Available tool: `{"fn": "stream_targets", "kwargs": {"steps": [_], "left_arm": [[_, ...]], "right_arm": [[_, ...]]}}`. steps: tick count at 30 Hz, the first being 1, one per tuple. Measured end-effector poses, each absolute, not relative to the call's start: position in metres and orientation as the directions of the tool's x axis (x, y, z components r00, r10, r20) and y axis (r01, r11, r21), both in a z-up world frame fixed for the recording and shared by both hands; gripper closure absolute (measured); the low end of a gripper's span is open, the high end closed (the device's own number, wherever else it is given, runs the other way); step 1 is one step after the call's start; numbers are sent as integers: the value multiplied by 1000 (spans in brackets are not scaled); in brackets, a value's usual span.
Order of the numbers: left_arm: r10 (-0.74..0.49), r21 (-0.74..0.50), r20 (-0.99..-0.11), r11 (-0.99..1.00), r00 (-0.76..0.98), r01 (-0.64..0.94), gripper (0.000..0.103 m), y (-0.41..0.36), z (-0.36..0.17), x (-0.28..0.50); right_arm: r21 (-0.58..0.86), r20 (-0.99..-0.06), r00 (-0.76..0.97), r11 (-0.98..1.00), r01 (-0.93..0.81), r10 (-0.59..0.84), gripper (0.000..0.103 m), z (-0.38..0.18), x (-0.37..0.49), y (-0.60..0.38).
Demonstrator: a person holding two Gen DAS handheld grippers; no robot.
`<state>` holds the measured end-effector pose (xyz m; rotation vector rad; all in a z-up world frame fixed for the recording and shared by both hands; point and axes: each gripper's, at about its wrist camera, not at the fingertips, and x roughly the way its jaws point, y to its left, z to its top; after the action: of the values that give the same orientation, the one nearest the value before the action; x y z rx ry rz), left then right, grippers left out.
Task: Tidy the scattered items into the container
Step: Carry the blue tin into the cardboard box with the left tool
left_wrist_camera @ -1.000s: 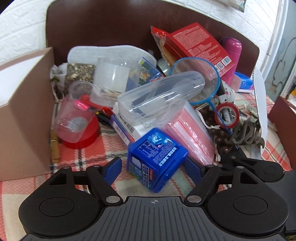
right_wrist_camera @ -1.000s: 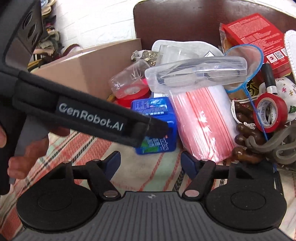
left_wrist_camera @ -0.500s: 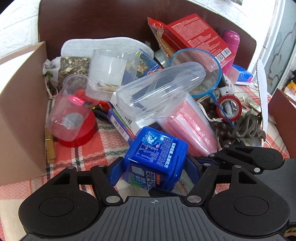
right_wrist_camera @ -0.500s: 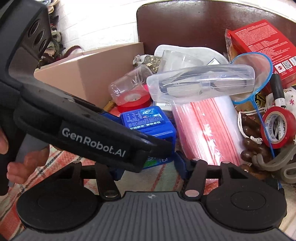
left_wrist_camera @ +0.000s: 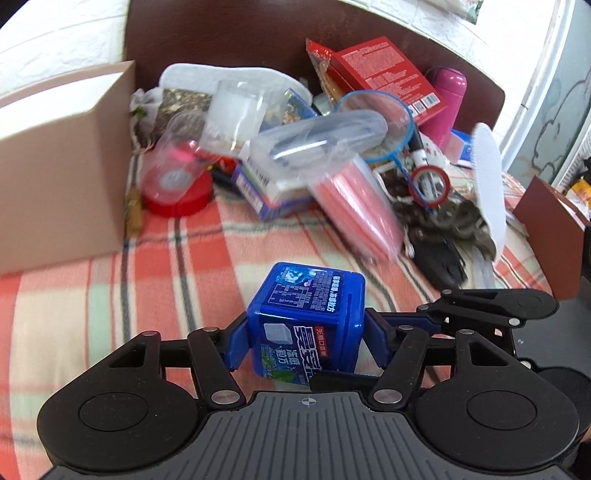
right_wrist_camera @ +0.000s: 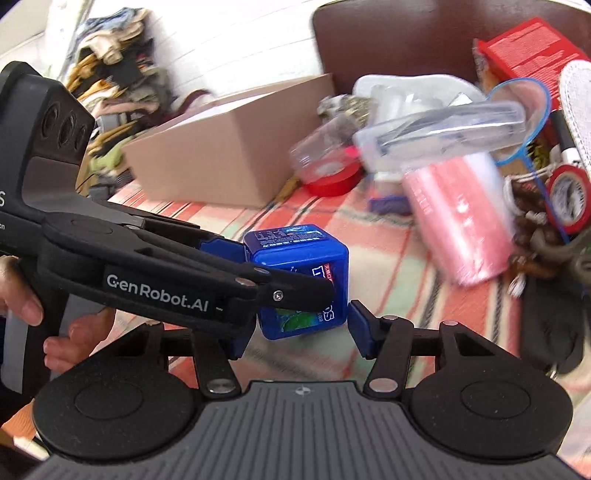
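Observation:
My left gripper (left_wrist_camera: 304, 338) is shut on a blue plastic cube box (left_wrist_camera: 308, 314) and holds it above the plaid cloth, away from the pile. In the right wrist view the same blue box (right_wrist_camera: 299, 275) sits between the left gripper's blue pads (right_wrist_camera: 221, 249). My right gripper (right_wrist_camera: 295, 332) is open and empty just below the box. The open cardboard box (left_wrist_camera: 62, 158) stands at the left; it also shows in the right wrist view (right_wrist_camera: 229, 155).
A pile lies behind: clear plastic case (left_wrist_camera: 321, 138), pink zip bags (left_wrist_camera: 362, 206), red tape roll (left_wrist_camera: 430, 184), clear cup on a red roll (left_wrist_camera: 177, 177), red carton (left_wrist_camera: 384, 74), pink flask (left_wrist_camera: 443, 99), blue net (left_wrist_camera: 376, 125). A brown chair back (left_wrist_camera: 221, 33) rises behind.
My left gripper closed on the blue box, lifted it and pulled it back from the pile. The right gripper stayed open and now sits under the box.

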<state>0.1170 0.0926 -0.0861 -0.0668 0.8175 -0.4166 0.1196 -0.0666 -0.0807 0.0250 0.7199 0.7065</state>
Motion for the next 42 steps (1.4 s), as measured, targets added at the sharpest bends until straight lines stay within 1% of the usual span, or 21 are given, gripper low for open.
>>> {"fn": "stream_targets", "kwargs": {"steps": [4,7,10,15,16,17,19,22,23,25,27,28,35,42], "left_arm": [[-392,-249,-696,917,602,310,34,103,-96,96],[-393,-282,-700,919,596,275,24,109,-104,97],[-390,-275,-694,921,605,277,24,108,-106,100],[-396,-286,-690,918,605,275,26,109,-107,104],[-399,-291,-689,917,605,273,32,110,-107,104],[-401,-296,-688,916,604,271,34,111,-107,104],[-404,-304,-686,915,605,267,34,114,-107,103],[-404,-311,-683,915,609,258,34,117,-107,101],[-405,-314,-681,914,610,257,36,117,-107,101],[-407,-317,-678,913,612,255,36,118,-108,100],[-404,-316,-677,914,615,253,37,119,-107,99],[-404,-316,-676,915,617,252,38,119,-107,98],[-397,-320,-645,916,653,241,40,131,-94,82],[-358,-293,-588,930,725,221,40,151,-54,74]], "right_arm": [[261,-604,487,734,-627,631,43,-84,101,-61],[256,-613,474,726,-638,632,42,-87,96,-56],[251,-607,481,727,-639,632,39,-86,96,-52],[229,-601,494,727,-647,629,38,-85,97,-48],[222,-601,495,727,-650,627,34,-86,98,-47],[215,-601,497,726,-653,626,28,-86,99,-46],[202,-601,501,725,-659,623,26,-87,100,-44],[189,-600,504,722,-666,622,26,-87,101,-42],[191,-598,502,720,-668,625,26,-86,101,-42],[201,-590,497,712,-673,636,26,-86,102,-41],[203,-588,491,705,-680,643,34,-87,102,-40],[197,-591,492,706,-681,639,35,-86,102,-39],[178,-584,481,681,-710,654,36,-74,92,-33],[112,-546,485,633,-766,683,36,-38,90,-14]]}}
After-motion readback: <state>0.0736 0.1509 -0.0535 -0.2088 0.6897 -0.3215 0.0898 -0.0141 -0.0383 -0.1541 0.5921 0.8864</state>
